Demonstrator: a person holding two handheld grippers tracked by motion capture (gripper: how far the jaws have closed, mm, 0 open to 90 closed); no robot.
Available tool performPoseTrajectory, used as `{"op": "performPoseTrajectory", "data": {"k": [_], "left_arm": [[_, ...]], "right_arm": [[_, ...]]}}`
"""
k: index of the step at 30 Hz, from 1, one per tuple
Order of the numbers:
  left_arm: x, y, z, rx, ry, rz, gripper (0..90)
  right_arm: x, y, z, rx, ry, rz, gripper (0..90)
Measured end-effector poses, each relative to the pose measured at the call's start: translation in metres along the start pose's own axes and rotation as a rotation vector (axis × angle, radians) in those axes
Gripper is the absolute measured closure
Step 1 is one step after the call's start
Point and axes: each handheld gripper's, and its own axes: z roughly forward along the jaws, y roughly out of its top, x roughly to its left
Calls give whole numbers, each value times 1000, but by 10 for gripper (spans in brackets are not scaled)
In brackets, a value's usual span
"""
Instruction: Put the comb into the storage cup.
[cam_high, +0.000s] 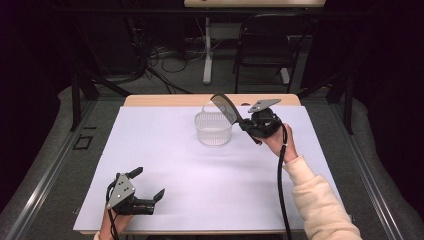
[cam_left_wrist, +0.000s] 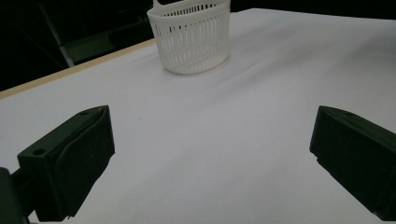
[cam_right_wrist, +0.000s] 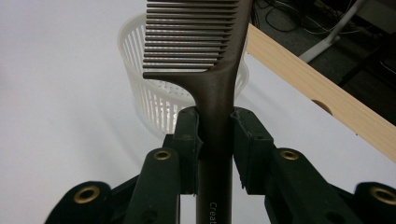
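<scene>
Comb (cam_high: 225, 106) sits clamped in the right gripper (cam_high: 247, 126), held up over the far rim of the basket (cam_high: 214, 128), head tilted toward the worktop's (cam_high: 165, 165) far edge; in the high view the left gripper (cam_high: 148, 184) rests near the front edge with jaws spread and nothing between them; the basket stands near the middle of the far half, with bare white worktop all round it and wide room between the two grippers.

From the left gripper view the basket (cam_left_wrist: 192, 38) stands well ahead, upright, near the wooden far edge (cam_left_wrist: 56, 77); both jaws gape over bare worktop; nothing blocks a path forward.

From the right gripper view the jaws pinch the comb's (cam_right_wrist: 212, 88) handle just below the teeth, so most of the handle hangs behind the grip; the basket (cam_right_wrist: 161, 105) lies beneath and beyond the comb, and the wooden edge (cam_right_wrist: 317, 88) runs close on the right.

My judgement: the long comb could catch its teeth on the rim and tip the light basket, or lean out over the low wall and fall; a release too far right risks it dropping past the far edge; lowering it straight over the basket's middle looks safest.
</scene>
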Motion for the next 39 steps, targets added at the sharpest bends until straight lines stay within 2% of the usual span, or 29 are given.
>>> {"op": "performPoseTrajectory", "data": {"k": [39], "left_arm": [[0,0,0,-3,-1,2,0]], "right_arm": [[-2,14,-1,-52,-24,7,726]]}}
